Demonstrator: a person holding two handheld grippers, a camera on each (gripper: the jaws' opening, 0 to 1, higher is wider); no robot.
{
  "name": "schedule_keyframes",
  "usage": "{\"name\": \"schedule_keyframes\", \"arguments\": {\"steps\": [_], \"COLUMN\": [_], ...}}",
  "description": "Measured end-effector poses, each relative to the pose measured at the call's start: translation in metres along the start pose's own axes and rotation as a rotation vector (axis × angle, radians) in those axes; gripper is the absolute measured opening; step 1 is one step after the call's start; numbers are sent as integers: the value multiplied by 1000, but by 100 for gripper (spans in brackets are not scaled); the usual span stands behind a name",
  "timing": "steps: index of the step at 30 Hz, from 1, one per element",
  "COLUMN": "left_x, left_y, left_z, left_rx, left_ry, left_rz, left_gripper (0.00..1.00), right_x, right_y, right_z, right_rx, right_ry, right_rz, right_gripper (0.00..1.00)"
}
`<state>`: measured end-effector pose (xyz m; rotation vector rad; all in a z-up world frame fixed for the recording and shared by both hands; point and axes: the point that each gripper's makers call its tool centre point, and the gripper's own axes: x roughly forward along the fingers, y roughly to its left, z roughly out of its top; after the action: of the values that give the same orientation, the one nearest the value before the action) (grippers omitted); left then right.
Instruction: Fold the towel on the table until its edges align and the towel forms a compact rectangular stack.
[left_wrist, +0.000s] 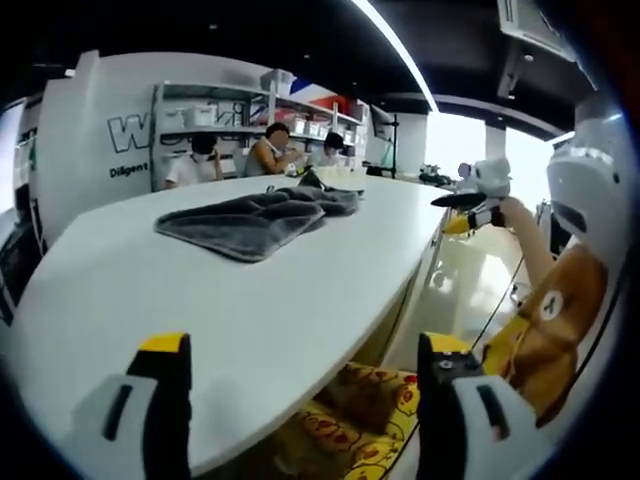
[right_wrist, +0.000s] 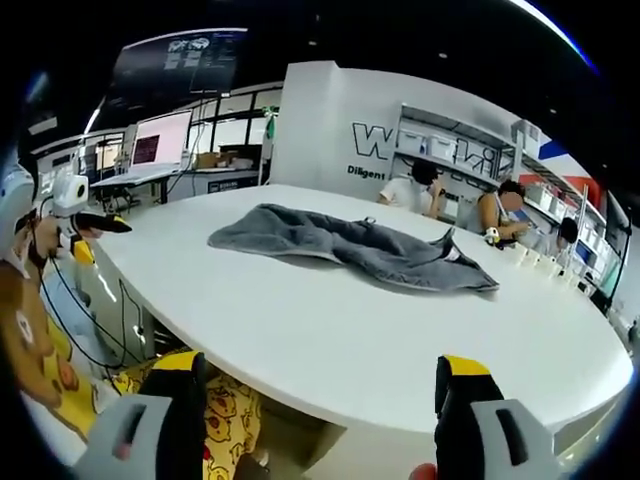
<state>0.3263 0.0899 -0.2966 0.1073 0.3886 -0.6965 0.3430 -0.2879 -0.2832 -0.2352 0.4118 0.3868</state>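
My crumpled dark grey terry towel (left_wrist: 258, 219) lies mid-way across the white oval table (right_wrist: 330, 330), well ahead. Both my grippers' fingers (left_wrist: 163, 390) (right_wrist: 462, 400) gape wide, empty; I should find two adjacent corners first.

Three seated people (left_wrist: 265, 152) are sitting at the far side, at about eleven o'clock in the left gripper view, in front of a shelving unit (left_wrist: 200, 115) that is carrying bins. In the right gripper view, the shelving (right_wrist: 450, 145) is standing at one o'clock, a lit monitor (right_wrist: 158, 137) is glowing at ten o'clock, and a white wall with lettering (right_wrist: 365, 140) is rising at twelve.
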Motion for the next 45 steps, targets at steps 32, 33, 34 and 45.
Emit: {"name": "schedule_keyframes", "arguments": {"steps": [32,33,34,45], "left_x": [79,84,90,155], "left_y": [20,22,22,34], "left_z": [38,40,40,68], "left_rx": [204,215,236,311], "left_ry": [156,167,181,234], "left_rz": [-180,-187,-210,-315], "left_gripper": [86,84,83,57], "right_x": [-4,-4,-5,-4], "right_y": [-18,-18,-19,-21], "right_z": [-9,-10,-11,-21], "right_rx": [1,2,4,28], "right_ry": [18,19,20,24], "right_rz": [-20,-21,-22,-19], "right_gripper": [99,99,99,99]}}
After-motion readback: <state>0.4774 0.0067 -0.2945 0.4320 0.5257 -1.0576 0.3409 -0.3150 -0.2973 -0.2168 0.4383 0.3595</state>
